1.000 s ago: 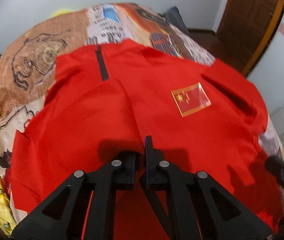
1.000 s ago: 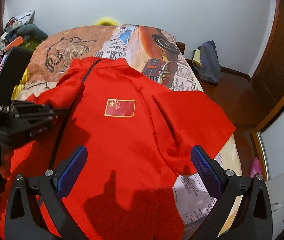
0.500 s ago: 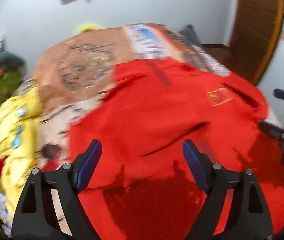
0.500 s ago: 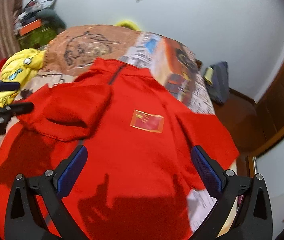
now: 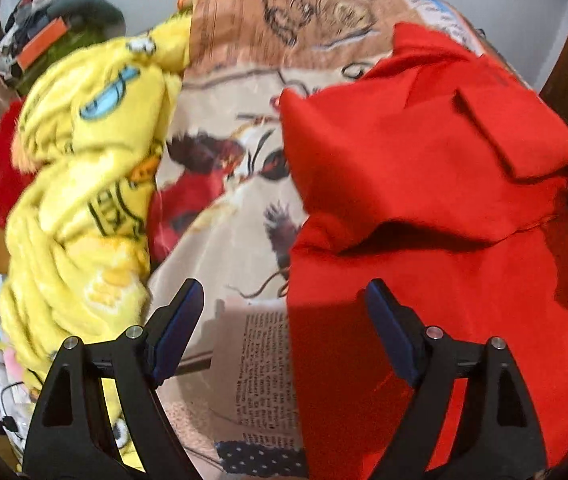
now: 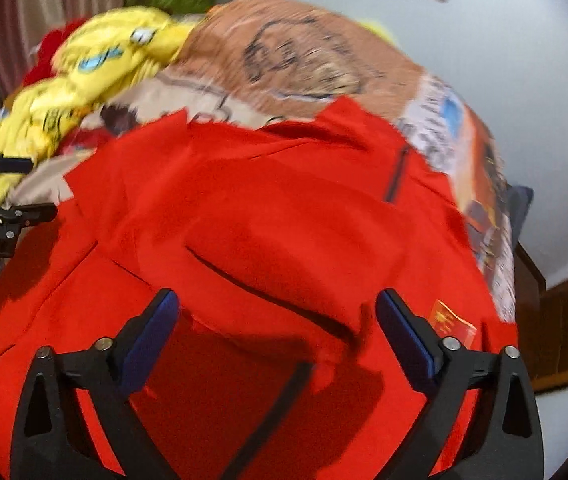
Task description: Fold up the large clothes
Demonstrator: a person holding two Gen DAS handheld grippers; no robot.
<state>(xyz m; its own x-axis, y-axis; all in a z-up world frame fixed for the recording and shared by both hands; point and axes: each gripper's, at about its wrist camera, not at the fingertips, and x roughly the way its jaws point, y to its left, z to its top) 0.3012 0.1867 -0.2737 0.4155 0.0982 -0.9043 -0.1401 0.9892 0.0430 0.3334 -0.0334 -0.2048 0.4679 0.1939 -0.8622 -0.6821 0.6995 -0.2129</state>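
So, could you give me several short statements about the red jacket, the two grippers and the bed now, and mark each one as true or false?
1. The left gripper is open and holds nothing. True.
2. The right gripper is shut on the red jacket. False: it is open, with nothing between its fingers.
3. A sleeve lies folded over the jacket's body. True.
4. The yellow blanket lies on top of the jacket. False: it lies beside it, apart, on the printed bedcover.
5. The flag patch is hidden. False: it shows.
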